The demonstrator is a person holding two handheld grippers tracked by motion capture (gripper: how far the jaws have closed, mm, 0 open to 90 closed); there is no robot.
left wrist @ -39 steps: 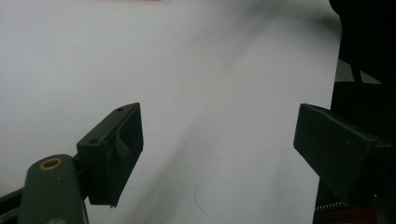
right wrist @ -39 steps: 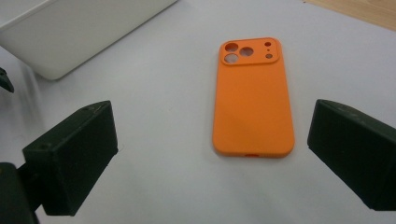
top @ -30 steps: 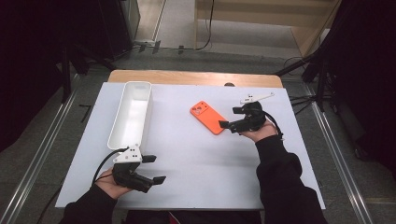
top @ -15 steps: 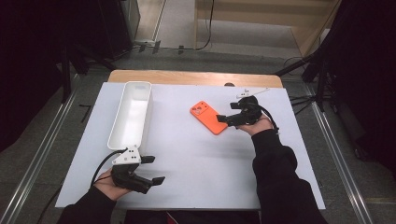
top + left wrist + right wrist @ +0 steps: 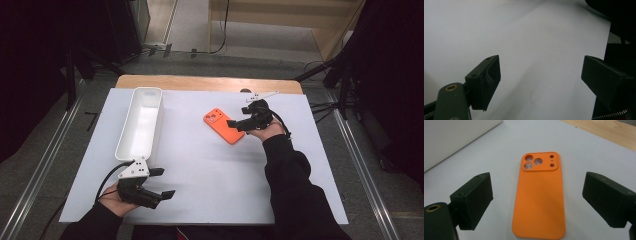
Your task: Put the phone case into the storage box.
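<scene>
Dark room all round, rails on the floor, wooden tabletop (image 5: 200, 83) under a white sheet (image 5: 215, 170).

High view: orange phone case (image 5: 224, 125) lies flat, back up, mid-right of the sheet. Right tool (image 5: 236, 124) sits at its near-right edge, jaws spread, no grip that I can see. Left tool (image 5: 162, 183) is parked at the near-left corner, jaws apart, nothing between them. Long white tray (image 5: 140, 123) on the left is empty, well apart from the case.

Left gripper view: left tool (image 5: 540, 77) wide over bare white sheet (image 5: 524, 37), nothing in reach.

Right gripper view: case (image 5: 539, 195) lies lengthwise between the jaws of the right tool (image 5: 537, 200), camera cutouts at the far end. Jaws stand wide on either side, clear gaps, pads not touching. White tray wall (image 5: 454, 137) shows at upper left.

Judgement: approach about done, pickup not yet made; close, lift and any placing all left. Plenty of bare sheet round the case; path to the tray looks unobstructed. Case is thin and flat, so getting pads under the edges looks like the tricky bit.
</scene>
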